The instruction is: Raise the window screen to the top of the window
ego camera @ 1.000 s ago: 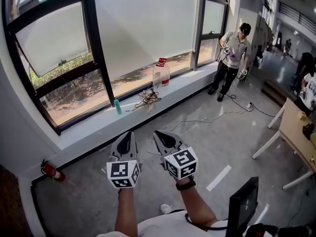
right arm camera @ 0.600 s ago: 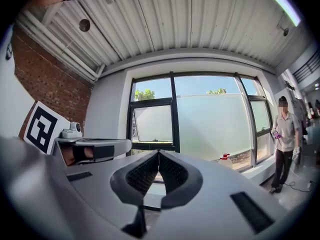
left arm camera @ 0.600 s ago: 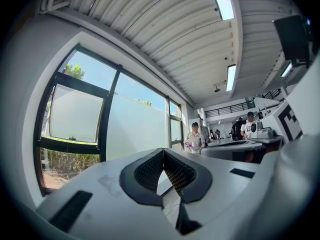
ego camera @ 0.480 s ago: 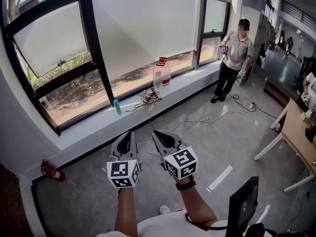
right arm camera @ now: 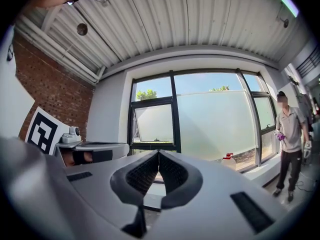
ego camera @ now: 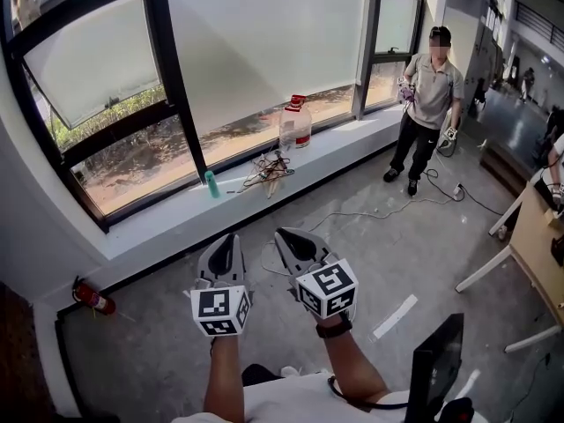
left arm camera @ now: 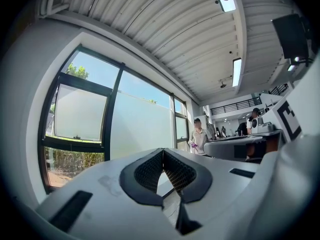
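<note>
A translucent white window screen covers the big middle pane, its lower edge a little above the sill. A narrower screen hangs in the tilted left pane. My left gripper and right gripper are held side by side over the floor, well short of the window, both shut and holding nothing. In the left gripper view the left gripper points toward the screen. In the right gripper view the right gripper faces the screen.
On the sill stand a clear jug with a red cap, a tangle of cords and a small green bottle. A person stands at the right by the window. A fire extinguisher lies at the left wall. A desk is right.
The view has shifted slightly: the window and sill sit a bit further right and lower in the frame. The person at the right has stepped closer. Both grippers stay shut.
</note>
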Available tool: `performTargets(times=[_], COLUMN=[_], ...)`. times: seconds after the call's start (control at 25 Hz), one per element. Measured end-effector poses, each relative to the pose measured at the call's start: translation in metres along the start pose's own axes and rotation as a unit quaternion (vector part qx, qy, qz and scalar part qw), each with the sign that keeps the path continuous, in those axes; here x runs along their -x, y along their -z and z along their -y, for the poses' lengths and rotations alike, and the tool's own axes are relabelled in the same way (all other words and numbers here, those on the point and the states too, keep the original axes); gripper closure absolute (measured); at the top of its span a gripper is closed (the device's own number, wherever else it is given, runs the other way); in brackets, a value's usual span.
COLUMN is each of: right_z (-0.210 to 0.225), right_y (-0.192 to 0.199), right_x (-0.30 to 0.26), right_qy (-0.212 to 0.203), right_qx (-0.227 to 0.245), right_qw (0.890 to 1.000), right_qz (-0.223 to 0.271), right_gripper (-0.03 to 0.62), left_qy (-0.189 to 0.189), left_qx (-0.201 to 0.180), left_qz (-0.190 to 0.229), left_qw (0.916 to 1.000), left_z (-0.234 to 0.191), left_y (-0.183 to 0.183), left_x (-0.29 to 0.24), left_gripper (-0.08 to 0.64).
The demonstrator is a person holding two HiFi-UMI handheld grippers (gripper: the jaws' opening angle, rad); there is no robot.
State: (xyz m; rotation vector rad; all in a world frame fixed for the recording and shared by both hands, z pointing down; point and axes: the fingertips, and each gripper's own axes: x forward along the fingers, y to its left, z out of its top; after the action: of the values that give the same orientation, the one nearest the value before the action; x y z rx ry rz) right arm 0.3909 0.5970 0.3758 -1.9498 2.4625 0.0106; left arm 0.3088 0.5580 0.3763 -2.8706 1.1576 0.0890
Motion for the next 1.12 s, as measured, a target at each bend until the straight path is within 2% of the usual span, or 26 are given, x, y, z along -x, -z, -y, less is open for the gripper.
performTargets(times=[0.28,0.44,0.88,1.12], right_z=[0.014,0.019,-0.015,-0.023], right_y=[0.005,0.000,-0.008,-0.002], right_x=[-0.030,-0.064,-0.203,-0.274], right_qy=[0.000,0.016,0.049,0.079], right_qx=[0.003,0.004,-0.003,-0.026], right_qw=[1.000,1.000,0.999,0.996], right_qz=[-0.004,0.008,0.019,0.020], right_gripper=[0.600,0.600,0.600,0.600], left_qy=[0.010,0.026,0.079,0.100], left_qx=[-0.003,-0.007,-0.006,-0.010], left_qz=[-0.005,0.002,0.010,-0.010], left_qw=[0.9999,0.9996,0.9968,0.9949], left_z=[-0.012,-0.039,-0.172,-0.240], left_y=[0.009,0.008,-0.002,0.013], left_x=[-0.031,-0.055,-0.120,-0.144], left_gripper=[0.557,0.557,0.557,0.557])
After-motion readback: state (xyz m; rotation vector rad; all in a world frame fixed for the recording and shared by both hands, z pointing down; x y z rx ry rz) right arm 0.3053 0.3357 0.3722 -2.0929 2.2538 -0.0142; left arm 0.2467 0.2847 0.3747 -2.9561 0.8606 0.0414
